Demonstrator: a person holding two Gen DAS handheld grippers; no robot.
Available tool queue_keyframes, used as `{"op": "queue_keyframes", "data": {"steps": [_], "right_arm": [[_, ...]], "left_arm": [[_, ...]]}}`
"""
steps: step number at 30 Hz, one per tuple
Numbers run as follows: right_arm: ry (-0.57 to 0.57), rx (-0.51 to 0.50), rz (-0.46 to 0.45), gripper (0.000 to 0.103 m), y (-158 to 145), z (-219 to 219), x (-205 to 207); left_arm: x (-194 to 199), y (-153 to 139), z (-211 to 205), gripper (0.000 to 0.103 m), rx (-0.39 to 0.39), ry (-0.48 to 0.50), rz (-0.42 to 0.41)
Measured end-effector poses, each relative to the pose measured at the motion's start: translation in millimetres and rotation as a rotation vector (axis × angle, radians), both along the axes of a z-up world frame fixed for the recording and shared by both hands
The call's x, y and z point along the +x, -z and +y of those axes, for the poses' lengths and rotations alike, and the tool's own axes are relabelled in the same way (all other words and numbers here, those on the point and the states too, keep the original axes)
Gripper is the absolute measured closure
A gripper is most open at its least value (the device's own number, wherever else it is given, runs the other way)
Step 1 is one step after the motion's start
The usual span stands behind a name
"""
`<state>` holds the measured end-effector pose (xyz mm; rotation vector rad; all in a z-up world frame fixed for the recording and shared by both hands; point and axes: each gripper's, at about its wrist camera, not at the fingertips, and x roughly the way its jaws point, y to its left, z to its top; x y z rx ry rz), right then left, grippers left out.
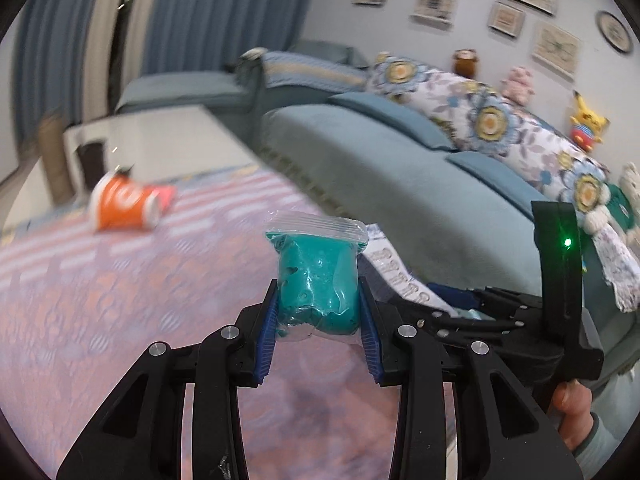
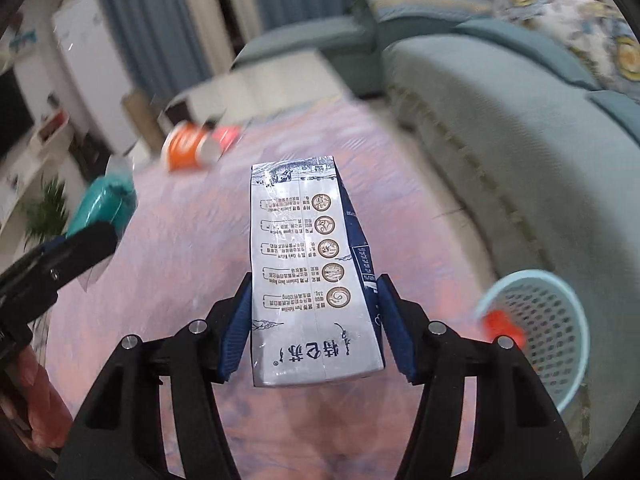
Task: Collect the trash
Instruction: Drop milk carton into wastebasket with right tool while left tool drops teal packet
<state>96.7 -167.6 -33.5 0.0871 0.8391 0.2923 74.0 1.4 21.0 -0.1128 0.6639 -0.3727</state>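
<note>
- Plainly, two bits of trash are in hand: the left tool (image 1: 318, 316) pinches a clear bag of teal putty (image 1: 316, 276) between its blue pads, the bag standing up at 12 o'clock from the jaws.
- The right tool (image 2: 314, 332) has a white-and-navy carton (image 2: 308, 276) between its pads, long axis pointing to 12 o'clock; both pads sit against its sides, so it looks pinched, though the left pad's contact is hard to judge.
- A pale blue basket (image 2: 560, 344) sits at 4 o'clock from the carton in the right wrist view, beside the sofa (image 2: 500, 128), with something red (image 2: 502, 326) at its rim.
- An orange cup (image 1: 124, 206) lies tipped on the pink rug (image 1: 100, 300) at 10 o'clock from the bag, near a white counter (image 1: 168, 140); it is not yet collected.
- Step in hand, as I judge it: carrying both pieces to the basket. The next move calls for swinging each tool over the basket's mouth and spreading the jaws only once above it.
- Hard to make out: both views are blurred away from the tools; the basket's far side is cut off by the frame edge, and its inside is mostly unseen. The red thing's identity I cannot tell.
</note>
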Motion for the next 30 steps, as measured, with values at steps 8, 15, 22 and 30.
{"op": "queue_keyframes", "data": {"steps": [8,15,22,30], "right_arm": [[0.222,0.001,-0.072,0.047,-23.8,-117.1,-15.8],[0.433,0.028,0.064,0.047,24.7,-210.6,-15.1],[0.554,0.106,0.238,0.046,92.0,-252.8,-4.3],[0.616,0.115,0.318,0.045,130.0,-270.2,4.8]], "left_arm": [[21.6,-8.1,-115.5,0.069,-0.013,0.180,-0.013],[51.5,35.3,-189.7,0.068,-0.019,0.287,0.098],[74.1,90.9,-231.6,0.068,0.006,0.358,0.230],[81.0,117.8,-244.7,0.058,0.010,0.390,0.281]]}}
